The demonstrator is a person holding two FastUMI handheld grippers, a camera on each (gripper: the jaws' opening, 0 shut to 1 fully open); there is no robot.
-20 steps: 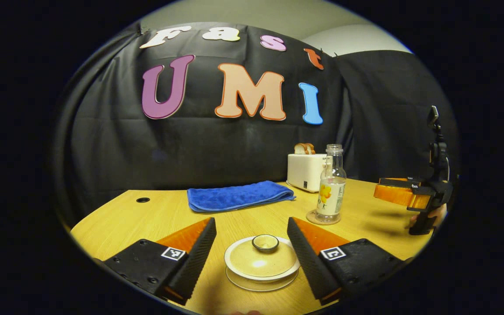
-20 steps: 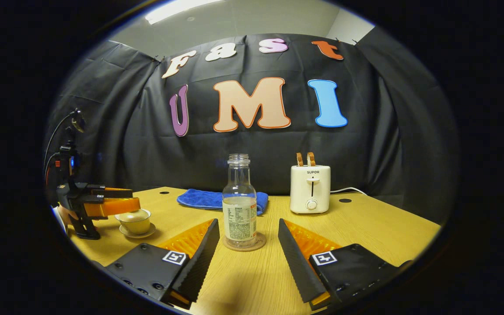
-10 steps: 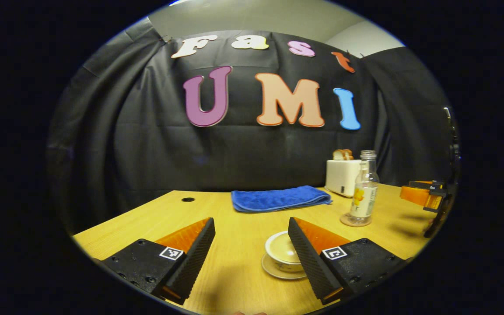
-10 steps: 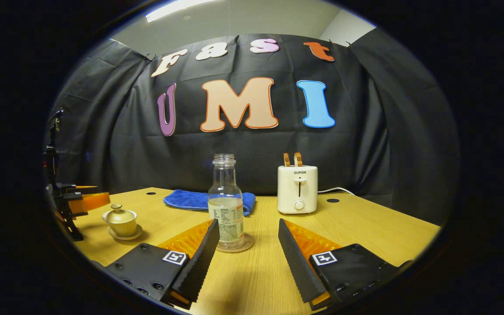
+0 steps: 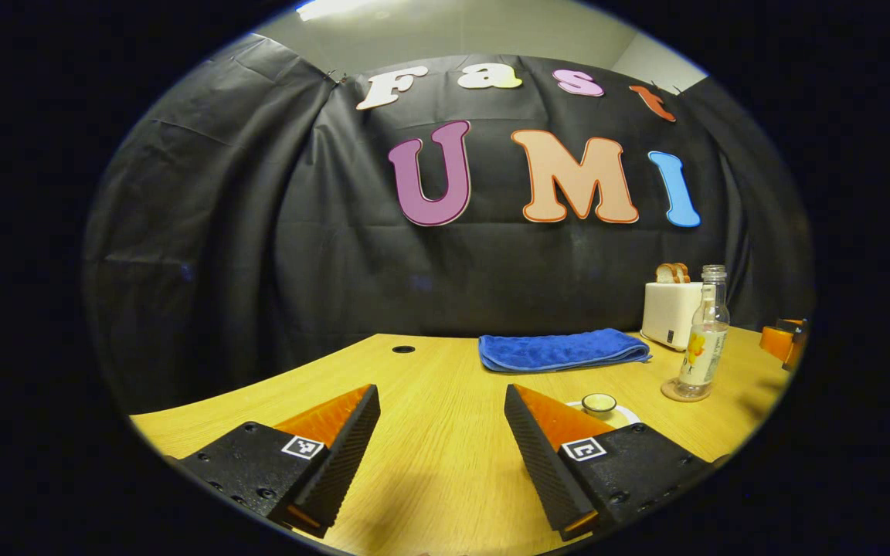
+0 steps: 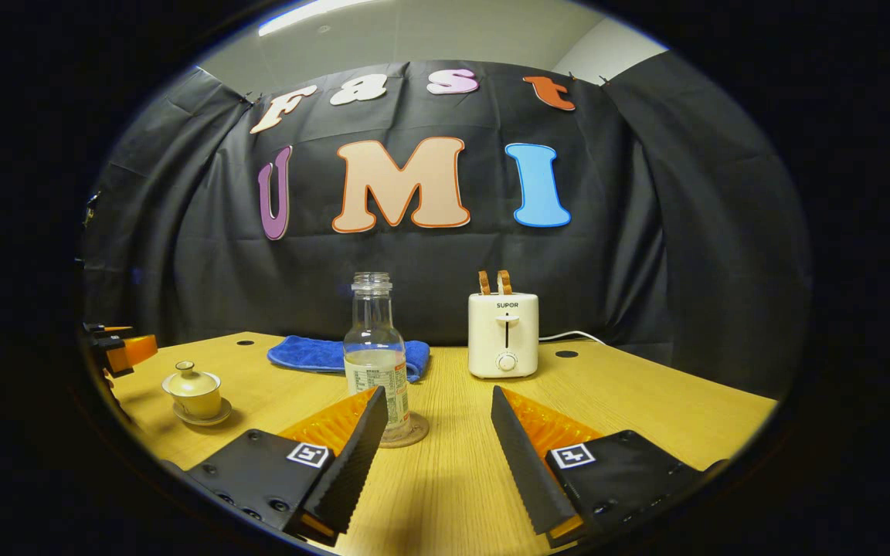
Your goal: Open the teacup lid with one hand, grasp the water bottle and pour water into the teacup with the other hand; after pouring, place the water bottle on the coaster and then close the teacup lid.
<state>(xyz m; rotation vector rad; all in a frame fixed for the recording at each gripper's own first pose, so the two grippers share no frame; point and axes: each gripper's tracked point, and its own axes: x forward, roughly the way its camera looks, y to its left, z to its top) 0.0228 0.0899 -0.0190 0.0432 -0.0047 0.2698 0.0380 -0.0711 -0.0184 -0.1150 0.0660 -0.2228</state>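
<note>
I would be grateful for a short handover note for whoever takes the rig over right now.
Left tool: open, holding nothing, over bare table, the teacup off to its right.
Right tool: open, holding nothing, the bottle just beyond its left finger.
Cream lidded ceramic teacup: on its saucer, lid on.
Clear uncapped plastic water bottle: upright on the round coaster, partly filled.
Done: cannot tell from this moment; things lie as they would either before the start or after the finish.
Left: if not started, lift the lid, pour, return the bottle to the coaster, close the lid.

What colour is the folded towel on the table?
The towel is bright blue, clearest in the left gripper view.
</note>
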